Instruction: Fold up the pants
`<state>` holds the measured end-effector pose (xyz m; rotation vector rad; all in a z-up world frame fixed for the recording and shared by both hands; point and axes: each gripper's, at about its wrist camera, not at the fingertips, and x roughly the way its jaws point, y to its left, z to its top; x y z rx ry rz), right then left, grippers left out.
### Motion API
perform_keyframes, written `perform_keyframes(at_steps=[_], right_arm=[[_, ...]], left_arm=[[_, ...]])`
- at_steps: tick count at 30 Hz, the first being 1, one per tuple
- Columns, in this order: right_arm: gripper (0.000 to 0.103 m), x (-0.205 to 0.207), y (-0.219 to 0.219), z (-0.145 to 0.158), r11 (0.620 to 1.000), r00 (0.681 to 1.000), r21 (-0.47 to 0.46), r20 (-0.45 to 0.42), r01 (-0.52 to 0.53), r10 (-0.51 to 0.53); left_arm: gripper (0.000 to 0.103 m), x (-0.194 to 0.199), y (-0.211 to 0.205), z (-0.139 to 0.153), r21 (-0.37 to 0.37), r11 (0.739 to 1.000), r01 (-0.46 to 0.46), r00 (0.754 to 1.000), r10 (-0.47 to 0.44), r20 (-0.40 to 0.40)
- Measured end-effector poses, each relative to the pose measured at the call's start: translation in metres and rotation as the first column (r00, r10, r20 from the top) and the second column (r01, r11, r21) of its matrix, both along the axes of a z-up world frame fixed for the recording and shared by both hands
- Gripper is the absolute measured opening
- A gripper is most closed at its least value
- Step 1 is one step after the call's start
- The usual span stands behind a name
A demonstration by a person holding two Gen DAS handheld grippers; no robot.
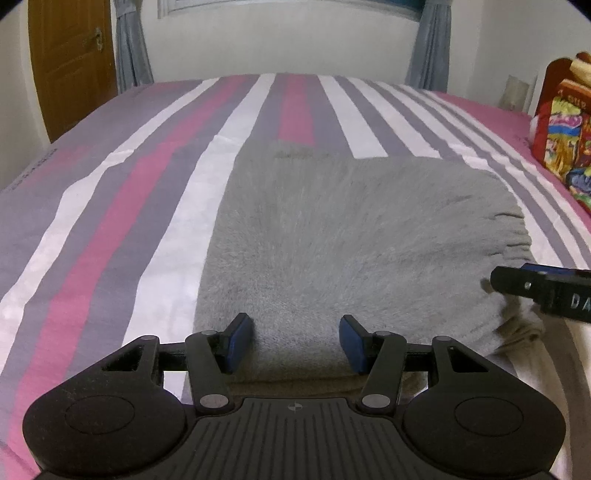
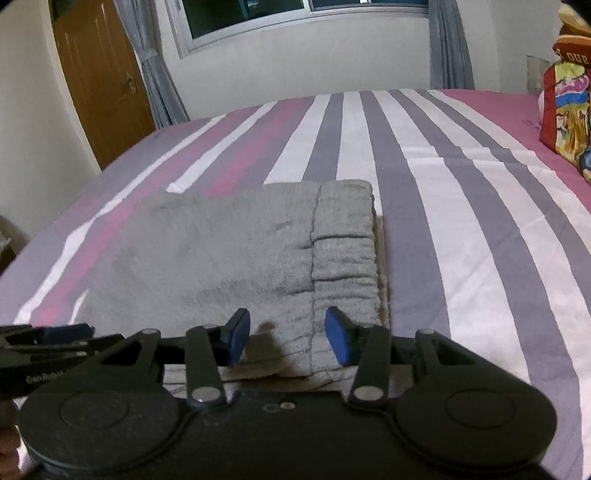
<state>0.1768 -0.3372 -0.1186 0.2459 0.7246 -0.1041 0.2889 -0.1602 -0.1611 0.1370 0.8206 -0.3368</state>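
Grey fleece pants (image 1: 351, 236) lie folded flat on the striped bed (image 1: 110, 206), with the gathered elastic waistband at the right end (image 2: 343, 251). My left gripper (image 1: 296, 341) is open and empty, low over the near edge of the pants. My right gripper (image 2: 288, 339) is open and empty over the near edge by the waistband. The right gripper also shows at the right edge of the left wrist view (image 1: 543, 291), and the left gripper shows at the left edge of the right wrist view (image 2: 48, 343).
A colourful red bag (image 1: 565, 140) stands on the bed at the right. A wooden door (image 1: 74, 59), grey curtains (image 1: 131, 48) and a window wall (image 2: 295, 22) lie beyond the bed's far edge.
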Motion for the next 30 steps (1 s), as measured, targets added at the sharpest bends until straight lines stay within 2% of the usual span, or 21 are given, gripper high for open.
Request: perform_keyframes(at_steps=[5, 7, 11, 15, 19, 20, 22, 26, 29, 30], right_arm=[[0.048, 0.013, 0.028, 0.006, 0.98, 0.995, -0.183, -0.084, -0.071, 0.057], [0.048, 0.009, 0.035, 0.013, 0.973, 0.995, -0.219, -0.072, -0.077, 0.063], [0.048, -0.006, 0.035, 0.026, 0.98, 1.0, -0.197, -0.009, -0.031, 0.029], [0.051, -0.018, 0.035, 0.029, 0.984, 1.0, -0.175, -0.004, -0.024, 0.024], [0.053, -0.03, 0.031, 0.033, 0.994, 1.0, -0.107, -0.014, -0.002, 0.001], [0.055, -0.035, 0.03, 0.034, 0.997, 1.0, -0.082, -0.01, 0.0, -0.001], [0.063, -0.043, 0.032, 0.037, 0.997, 1.0, -0.075, -0.01, 0.007, -0.008], [0.065, -0.063, 0.037, 0.042, 0.999, 0.999, -0.038, -0.032, -0.026, 0.025], [0.076, -0.084, 0.038, 0.05, 0.999, 0.998, 0.02, -0.037, -0.046, 0.047], [0.08, -0.093, 0.039, 0.054, 0.998, 0.998, 0.036, -0.029, -0.05, 0.051]], left_arm=[[0.054, 0.005, -0.011, 0.008, 0.061, 0.998, -0.016, 0.999, 0.017, -0.029], [0.054, 0.003, -0.012, 0.012, 0.071, 0.997, -0.028, 0.999, 0.031, -0.033], [0.054, -0.003, -0.008, 0.016, 0.063, 0.997, -0.053, 0.998, 0.055, -0.028], [0.054, -0.015, -0.001, 0.023, 0.051, 0.996, -0.069, 0.997, 0.07, -0.013], [0.055, -0.03, 0.006, 0.036, 0.062, 0.996, -0.062, 0.998, 0.062, 0.004], [0.057, -0.034, 0.009, 0.039, 0.059, 0.996, -0.067, 0.998, 0.067, 0.006], [0.072, -0.045, 0.014, 0.046, 0.058, 0.995, -0.081, 0.997, 0.08, 0.019], [0.073, -0.07, 0.021, 0.062, 0.066, 0.995, -0.07, 0.996, 0.066, 0.054], [0.079, -0.092, 0.029, 0.076, 0.058, 0.996, -0.065, 0.996, 0.061, 0.064], [0.085, -0.101, 0.032, 0.081, 0.053, 0.996, -0.069, 0.995, 0.066, 0.07]])
